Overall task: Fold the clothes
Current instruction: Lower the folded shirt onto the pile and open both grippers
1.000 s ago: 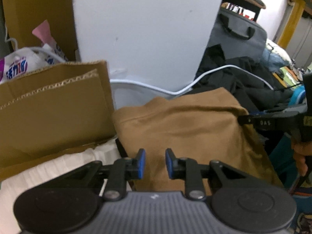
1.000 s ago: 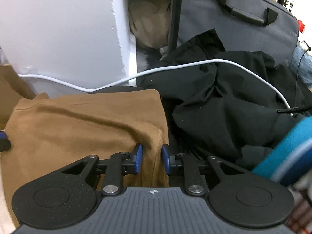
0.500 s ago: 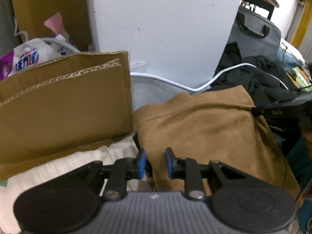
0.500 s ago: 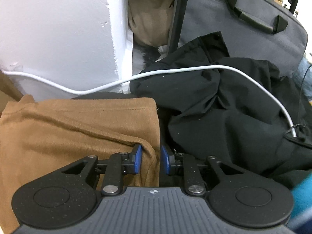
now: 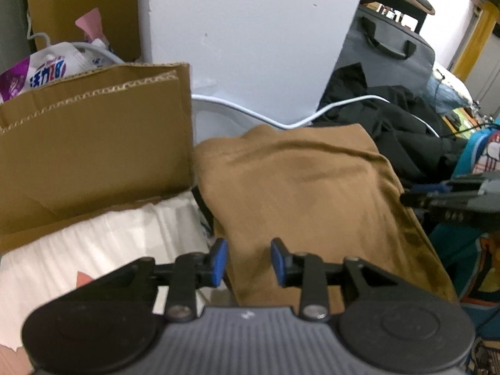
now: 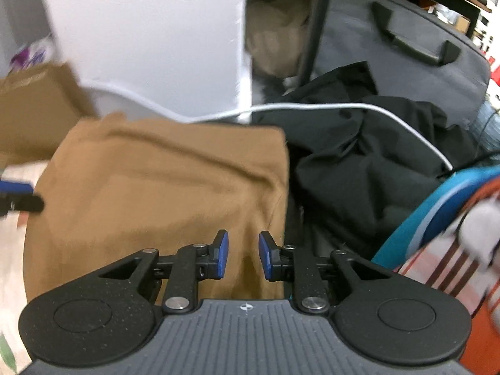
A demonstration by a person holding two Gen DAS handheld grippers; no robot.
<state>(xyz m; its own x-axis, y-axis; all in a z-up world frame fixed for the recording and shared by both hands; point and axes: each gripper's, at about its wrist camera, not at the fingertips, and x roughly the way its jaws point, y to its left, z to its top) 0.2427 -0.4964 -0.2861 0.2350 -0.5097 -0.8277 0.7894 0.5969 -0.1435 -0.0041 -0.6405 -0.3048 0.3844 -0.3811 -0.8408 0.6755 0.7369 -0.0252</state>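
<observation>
Left gripper (image 5: pixel 247 261) jaws are opening, wider than a second ago, with nothing pinched; it slid to the brown garment's (image 5: pixel 300 197) near-left edge. Right gripper (image 6: pixel 243 254) unchanged, parted, empty, over the near-right corner. Fold looks set down and released. Garment: flat folded rectangle, few creases, black clothes pile (image 6: pixel 375 162) at 3 o'clock, cardboard box (image 5: pixel 93 143) at 9.

A matt brown cloth garment (image 5: pixel 300 193) is seen beside corrugated cardboard (image 5: pixel 93 143) with rough torn edges. Black fabric (image 6: pixel 368 162) looks soft and dull; a smooth white cable (image 6: pixel 312 107) is laid across it.
</observation>
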